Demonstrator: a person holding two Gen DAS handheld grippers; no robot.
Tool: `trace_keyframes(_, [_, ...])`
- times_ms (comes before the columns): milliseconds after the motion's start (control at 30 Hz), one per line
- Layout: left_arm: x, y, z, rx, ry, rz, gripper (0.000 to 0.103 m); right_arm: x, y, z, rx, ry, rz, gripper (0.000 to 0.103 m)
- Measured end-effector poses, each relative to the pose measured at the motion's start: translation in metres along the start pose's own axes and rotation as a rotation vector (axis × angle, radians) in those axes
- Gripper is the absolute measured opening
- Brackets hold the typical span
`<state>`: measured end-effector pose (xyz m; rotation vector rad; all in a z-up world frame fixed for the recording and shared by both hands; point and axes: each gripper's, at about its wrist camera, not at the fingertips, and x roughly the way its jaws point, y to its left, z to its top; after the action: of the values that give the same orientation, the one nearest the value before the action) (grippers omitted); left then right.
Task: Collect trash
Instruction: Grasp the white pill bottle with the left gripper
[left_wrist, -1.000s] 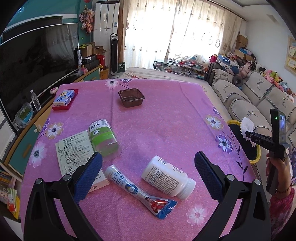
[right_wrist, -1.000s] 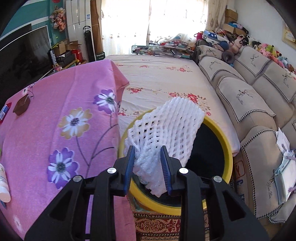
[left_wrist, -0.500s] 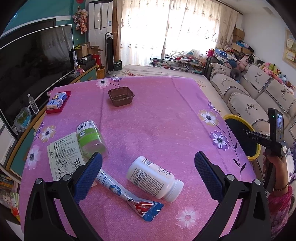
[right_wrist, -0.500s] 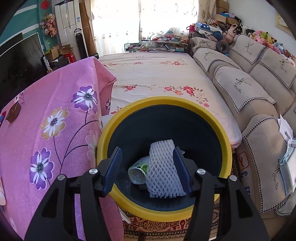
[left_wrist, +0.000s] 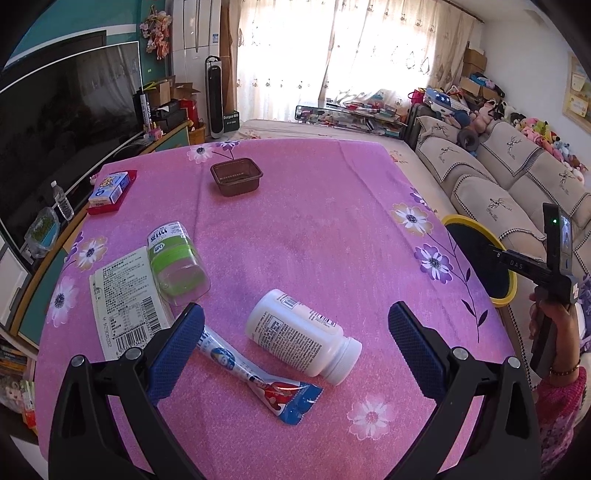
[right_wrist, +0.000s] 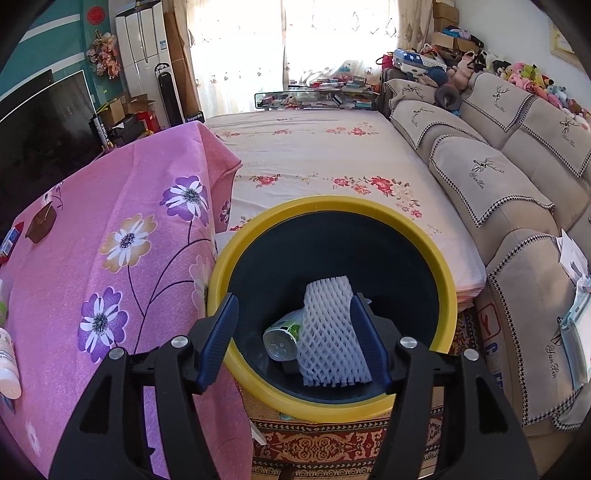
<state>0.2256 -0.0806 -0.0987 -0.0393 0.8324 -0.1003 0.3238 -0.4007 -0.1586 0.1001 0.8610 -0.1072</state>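
Note:
My left gripper (left_wrist: 295, 343) is open and empty above the pink table (left_wrist: 314, 229), its jaws wide on either side of a white pill bottle (left_wrist: 301, 332) lying on its side. A blue and red wrapper (left_wrist: 255, 380), a green-labelled clear cup (left_wrist: 177, 264) and a printed paper (left_wrist: 125, 299) lie close by. My right gripper (right_wrist: 297, 338) is open and empty over the yellow-rimmed bin (right_wrist: 439, 269). A white foam net (right_wrist: 330, 336) and a small cup (right_wrist: 282, 334) lie inside the bin. The bin (left_wrist: 500, 293) and the right gripper's body also show at the right of the left wrist view.
A brown plastic tray (left_wrist: 236, 179) and a small blue box on a red tray (left_wrist: 109, 190) sit at the table's far side. A TV (left_wrist: 55, 122) stands left, a sofa (right_wrist: 498, 177) right, a flowered bed (right_wrist: 314, 155) behind the bin.
My right gripper opened and dropped the foam net into the bin. My left gripper moved closer over the pill bottle, still open.

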Motion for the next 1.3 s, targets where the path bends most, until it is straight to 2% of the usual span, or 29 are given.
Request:
trace_keyframes(200, [0.013, -0.007, -0.011, -0.004, 0.076, -0.026, 0.098, -0.004, 0.004, -0.001, -0.006, -0.007, 0.015, 0.06])
trace_keyframes(400, [0.031, -0.006, -0.009, -0.037, 0.111, -0.017, 0.098, -0.004, 0.004, -0.001, -0.006, -0.004, 0.023, 0.061])
trace_keyframes(567, [0.047, -0.007, -0.005, -0.028, 0.139, 0.003, 0.096, -0.002, -0.001, -0.003, 0.002, 0.0, 0.025, 0.061])
trace_keyframes(667, [0.059, -0.009, -0.002, -0.025, 0.167, -0.005, 0.089, -0.001, -0.004, -0.003, 0.004, 0.0, 0.027, 0.061])
trace_keyframes(733, [0.067, -0.01, 0.0, -0.01, 0.174, 0.014, 0.079, -0.001, -0.004, -0.003, 0.004, 0.002, 0.027, 0.061])
trace_keyframes(900, [0.087, -0.015, 0.005, 0.011, 0.211, 0.018, 0.071, 0.0, -0.005, -0.004, 0.003, 0.006, 0.032, 0.061])
trace_keyframes(967, [0.095, -0.019, 0.003, 0.028, 0.23, 0.021, 0.063, 0.001, -0.005, -0.005, 0.003, 0.008, 0.031, 0.061])
trace_keyframes(1033, [0.097, -0.024, 0.001, 0.055, 0.228, 0.027, 0.049, 0.001, -0.007, -0.006, 0.006, 0.01, 0.032, 0.061])
trace_keyframes(1133, [0.096, -0.031, 0.001, 0.073, 0.229, -0.003, 0.048, 0.0, -0.01, -0.007, 0.011, 0.008, 0.032, 0.061])
trace_keyframes(1300, [0.081, -0.046, 0.013, 0.103, 0.176, -0.026, 0.047, -0.01, -0.018, -0.009, 0.032, -0.015, 0.04, 0.061])
